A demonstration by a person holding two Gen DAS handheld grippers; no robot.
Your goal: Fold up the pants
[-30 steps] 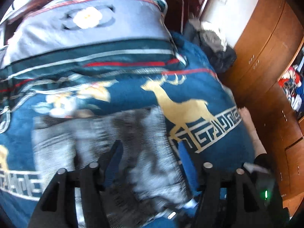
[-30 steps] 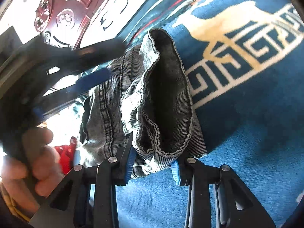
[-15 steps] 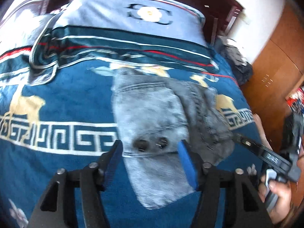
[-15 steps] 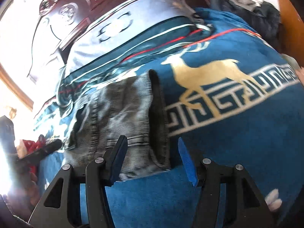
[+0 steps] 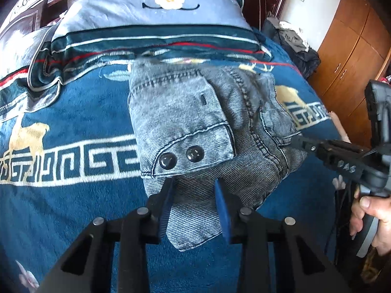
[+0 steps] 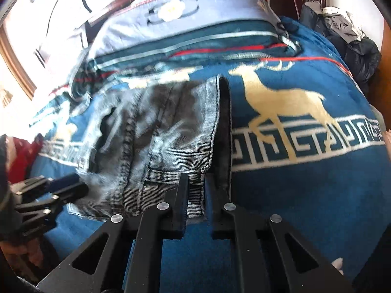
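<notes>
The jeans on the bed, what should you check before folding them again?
1. Jeans lying on the blanket: ok.
2. Right gripper shut on the jeans' near edge: ok.
3. Left gripper has the jeans' near end between its fingers, jaws just closing; firm grip: cannot tell.
4. Jeans smooth: not ok, bunched on the right side.
5. Pillow away from the jeans: cannot tell.
</notes>
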